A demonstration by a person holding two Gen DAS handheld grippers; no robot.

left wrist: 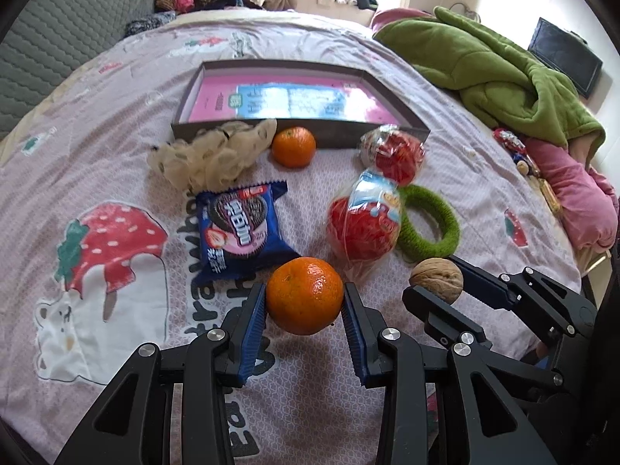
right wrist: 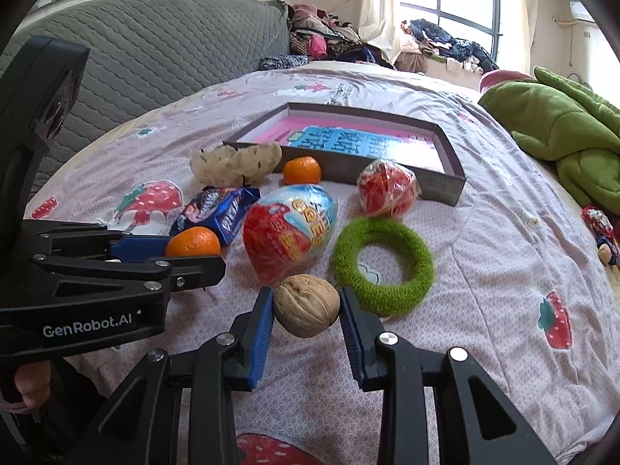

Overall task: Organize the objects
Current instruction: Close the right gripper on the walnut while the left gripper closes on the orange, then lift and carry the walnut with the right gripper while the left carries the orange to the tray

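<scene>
Two grips are made at once: the left gripper (left wrist: 305, 297) has its fingers clamped on a mandarin (left wrist: 304, 294), and the right gripper (right wrist: 306, 308) has its fingers clamped on a walnut (right wrist: 307, 305). Both pieces sit between the blue pads at their widest part, and by the shadows below them they look lifted just off the bed (left wrist: 116, 329) — though contact underneath cannot be ruled out.

From the left wrist view, the open box (left wrist: 306, 137) lies at twelve o'clock, well apart from the held fruit; I take it for the likely destination. Between lie a blue biscuit packet (left wrist: 240, 228) at eleven o'clock, a red wrapped ball (left wrist: 362, 228) at one o'clock touching a green ring (left wrist: 430, 221), a second mandarin (left wrist: 293, 146) just beside the box wall, a second wrapped ball (left wrist: 393, 153) and a cream scrunchie (left wrist: 213, 155).

The mandarin is likely soft-skinned and a little heavy — a squeeze across its equator holds, but too much would bruise it. The walnut is hard, light and ridged, so the pads should bite well, yet its rounded shell could roll out if tilted.
</scene>
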